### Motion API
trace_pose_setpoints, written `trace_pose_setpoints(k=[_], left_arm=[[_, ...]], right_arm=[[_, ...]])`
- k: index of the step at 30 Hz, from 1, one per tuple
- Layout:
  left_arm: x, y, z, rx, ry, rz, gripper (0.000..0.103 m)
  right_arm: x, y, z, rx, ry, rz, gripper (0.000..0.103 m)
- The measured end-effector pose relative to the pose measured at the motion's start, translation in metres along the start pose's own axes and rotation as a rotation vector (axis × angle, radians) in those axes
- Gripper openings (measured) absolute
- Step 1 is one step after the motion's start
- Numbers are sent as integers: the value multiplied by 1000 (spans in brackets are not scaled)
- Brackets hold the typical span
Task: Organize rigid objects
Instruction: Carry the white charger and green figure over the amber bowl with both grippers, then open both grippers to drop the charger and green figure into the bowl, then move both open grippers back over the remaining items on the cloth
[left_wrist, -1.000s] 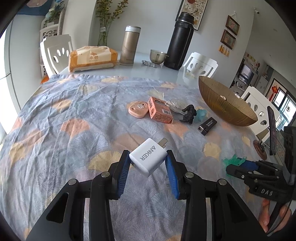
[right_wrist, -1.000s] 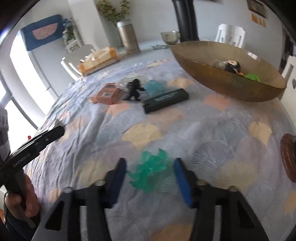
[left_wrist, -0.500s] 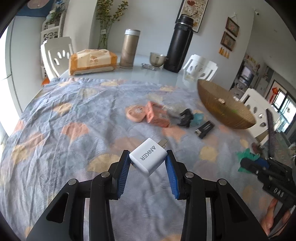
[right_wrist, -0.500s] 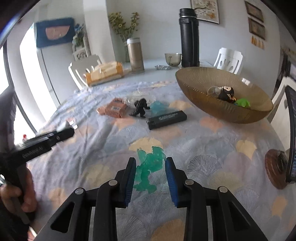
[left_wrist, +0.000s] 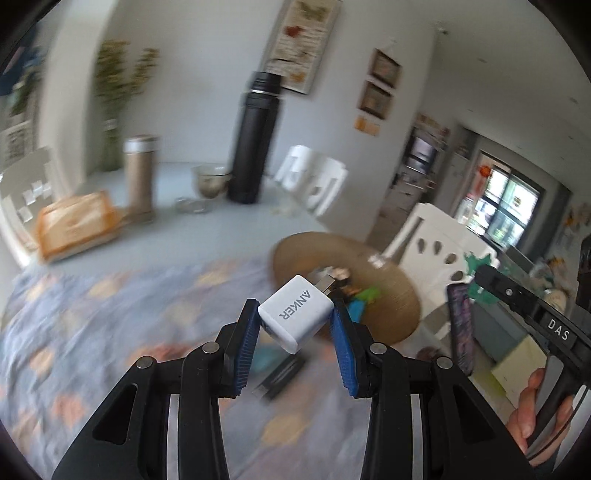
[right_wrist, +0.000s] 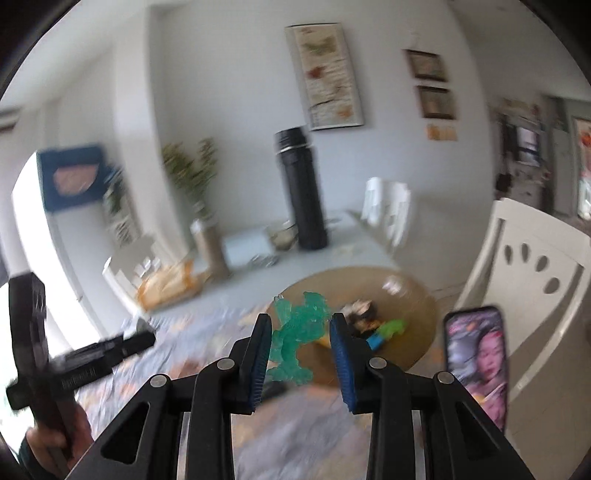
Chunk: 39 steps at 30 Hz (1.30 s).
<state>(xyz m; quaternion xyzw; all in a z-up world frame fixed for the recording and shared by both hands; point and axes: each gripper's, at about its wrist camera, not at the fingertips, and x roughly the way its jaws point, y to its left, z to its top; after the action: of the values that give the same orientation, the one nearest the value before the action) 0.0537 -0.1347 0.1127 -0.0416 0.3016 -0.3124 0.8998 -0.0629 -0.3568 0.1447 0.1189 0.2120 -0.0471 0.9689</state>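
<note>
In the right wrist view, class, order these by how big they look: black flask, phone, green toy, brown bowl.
1. brown bowl
2. phone
3. black flask, close to the phone; nearness inflates the phone
4. green toy

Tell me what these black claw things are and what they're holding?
They are grabbing tools, one in each of a person's hands. Each carries a camera looking out along its two blue-padded fingers, so you get one picture per tool. The left gripper squeezes a white charger. The right gripper squeezes a see-through green toy. Ahead, a brown bowl on the patterned tablecloth already holds small toys. A black flask stands farther back. Everything is blurry.
</note>
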Motion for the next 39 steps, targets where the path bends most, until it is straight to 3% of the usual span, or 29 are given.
trace_pose_setpoints(k=[5, 8, 13, 14, 15, 16, 17, 21, 24, 27, 29, 31, 33, 37, 38, 39], left_arm=[[73, -26, 11, -5, 98, -88, 36], [103, -35, 5, -6, 152, -89, 36], [119, -45, -5, 28, 198, -111, 36], [119, -45, -4, 25, 203, -110, 42], [117, -45, -4, 16, 198, -98, 48], [111, -42, -2, 4, 190, -75, 53], [104, -37, -1, -3, 186, -69, 65], [41, -13, -1, -48, 63, -70, 71], [-1, 0, -15, -52, -5, 4, 80], [-34, 15, -42, -56, -40, 132, 82], [-45, 30, -60, -73, -30, 181, 82], [-51, 46, -80, -85, -13, 232, 82], [-45, 66, -105, -83, 12, 352, 82], [-34, 105, -138, -210, 99, 359, 80], [-37, 111, -137, -244, 102, 353, 80], [-44, 115, -137, -263, 52, 338, 82]], right_arm=[[32, -25, 12, 71, 49, -61, 32], [65, -36, 6, 117, 148, -63, 32], [91, -49, -5, 151, 226, -78, 33], [96, -51, -7, 154, 242, -81, 40], [98, -50, -8, 157, 254, -84, 45], [99, -51, -9, 165, 265, -87, 57], [95, -53, -9, 170, 259, -86, 59], [58, -46, -3, 138, 166, -54, 60], [38, -32, -3, 106, 139, -14, 63], [30, -5, -16, 80, 164, 101, 68], [32, 20, -33, 47, 192, 175, 82], [39, 49, -55, -14, 229, 222, 89], [50, 73, -78, -89, 234, 262, 89], [80, 111, -126, -256, 289, 216, 89], [83, 114, -133, -269, 294, 225, 89], [85, 114, -139, -276, 304, 235, 89]])
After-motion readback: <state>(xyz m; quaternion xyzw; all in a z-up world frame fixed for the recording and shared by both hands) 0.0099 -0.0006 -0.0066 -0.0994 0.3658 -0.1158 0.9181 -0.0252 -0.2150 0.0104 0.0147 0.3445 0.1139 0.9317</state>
